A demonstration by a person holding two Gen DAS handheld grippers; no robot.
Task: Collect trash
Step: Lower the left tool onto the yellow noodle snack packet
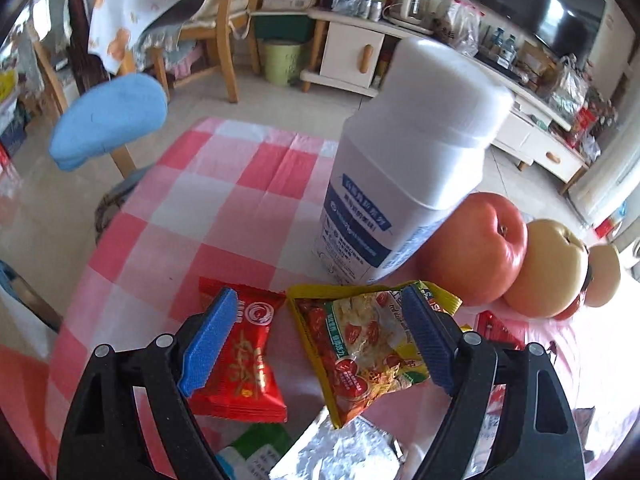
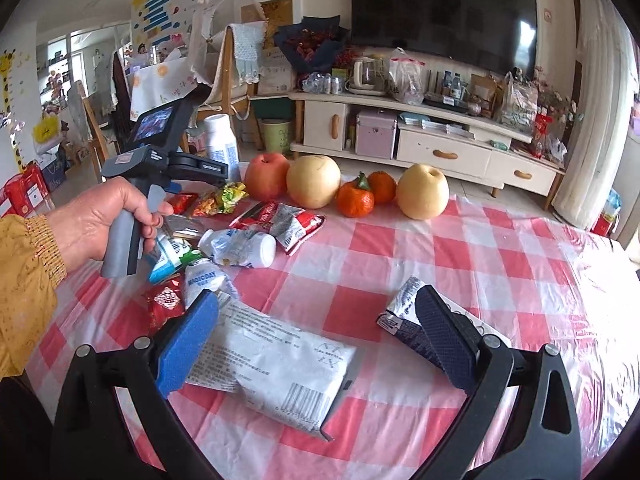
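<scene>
My left gripper (image 1: 320, 344) is open, low over the checked tablecloth (image 1: 224, 184). A red snack wrapper (image 1: 240, 360) lies by its left finger and a yellow-green noodle seasoning packet (image 1: 360, 348) lies between the fingers. Foil (image 1: 344, 452) and a green-white wrapper (image 1: 256, 444) lie nearer the camera. My right gripper (image 2: 320, 340) is open over a large white wrapper (image 2: 276, 364); a dark-and-white wrapper (image 2: 404, 320) lies by its right finger. More trash sits at left: a crushed white bottle (image 2: 240, 248), red-white packets (image 2: 284, 222), a red wrapper (image 2: 166, 304).
A tall white bottle (image 1: 404, 176) stands just past the left gripper, next to an apple (image 1: 476, 248) and pears (image 1: 548, 268). In the right view, fruit (image 2: 314, 186) and oranges (image 2: 356, 200) line the far table edge. A green bin (image 1: 280, 62) stands on the floor beyond.
</scene>
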